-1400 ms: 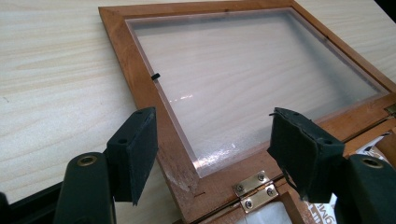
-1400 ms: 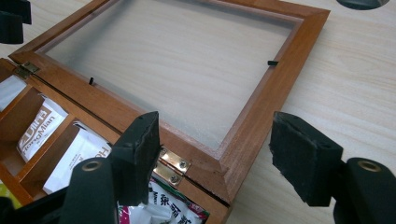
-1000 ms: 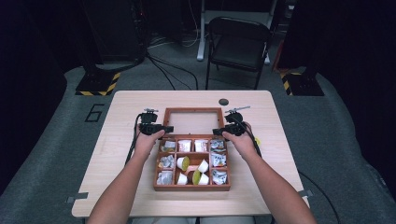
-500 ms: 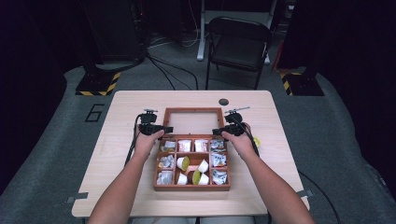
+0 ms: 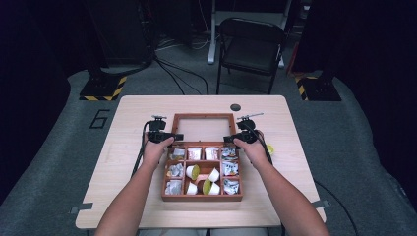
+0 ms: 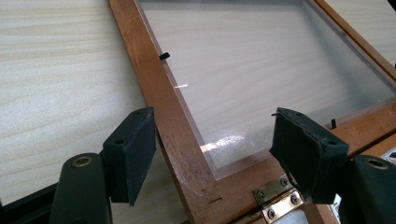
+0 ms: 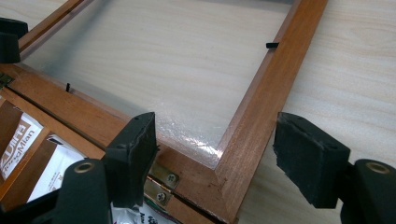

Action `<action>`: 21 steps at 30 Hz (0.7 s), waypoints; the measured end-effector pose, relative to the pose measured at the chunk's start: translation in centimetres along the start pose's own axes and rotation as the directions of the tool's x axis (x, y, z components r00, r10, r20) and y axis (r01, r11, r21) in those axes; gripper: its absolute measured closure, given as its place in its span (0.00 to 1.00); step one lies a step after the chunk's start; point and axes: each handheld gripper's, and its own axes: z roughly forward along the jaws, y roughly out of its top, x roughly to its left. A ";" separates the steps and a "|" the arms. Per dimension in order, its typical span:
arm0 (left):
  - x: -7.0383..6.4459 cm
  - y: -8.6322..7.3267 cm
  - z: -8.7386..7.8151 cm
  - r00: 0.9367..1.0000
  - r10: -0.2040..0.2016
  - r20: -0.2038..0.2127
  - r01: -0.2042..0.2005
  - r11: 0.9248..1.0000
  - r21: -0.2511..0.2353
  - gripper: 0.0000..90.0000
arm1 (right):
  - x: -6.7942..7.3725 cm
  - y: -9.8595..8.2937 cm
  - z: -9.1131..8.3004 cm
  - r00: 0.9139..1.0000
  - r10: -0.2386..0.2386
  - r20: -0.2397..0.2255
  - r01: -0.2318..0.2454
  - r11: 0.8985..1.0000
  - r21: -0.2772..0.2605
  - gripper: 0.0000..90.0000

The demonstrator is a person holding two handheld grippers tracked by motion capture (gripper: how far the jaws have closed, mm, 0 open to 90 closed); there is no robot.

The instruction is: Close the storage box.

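The wooden box [image 5: 202, 170] is seen near the middle of the tabletop [image 5: 133, 113], its glazed lid [image 5: 202, 127] folded right back and lying flat on the far side, joined to the box by brass hinges [image 6: 276, 201] along the near rail. The lid's long axis runs across the tabletop, from one hand to the other, and each hinge-side corner is met by its own tool: the left gripper [image 5: 160, 135] is placed at the left corner, the right gripper [image 5: 242, 136] at the right, so neither hand is judged nearer than the other. In the left gripper view the jaws are held wide, straddling the left side rail of the frame without touching it; in the right gripper view the jaws are likewise spread wide to either side of the right side rail [image 7: 261, 116]. Each rail therefore lies straight ahead between open jaws, and a closing pinch on both would probably be needed before the lid could be swung over the filled compartments.
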 end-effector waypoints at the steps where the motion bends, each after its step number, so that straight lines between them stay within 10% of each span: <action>1: 0.0 0.0 0.0 1.000 -0.002 0.001 0.002 1.000 0.001 0.33 | 0.0 0.0 0.0 1.000 0.004 -0.002 -0.004 1.000 0.001 0.33; 21: 0.4 -0.4 0.8 1.000 -0.027 0.010 0.027 0.999 0.019 0.31 | -0.7 -0.1 0.6 0.998 0.050 -0.038 -0.050 0.999 0.016 0.29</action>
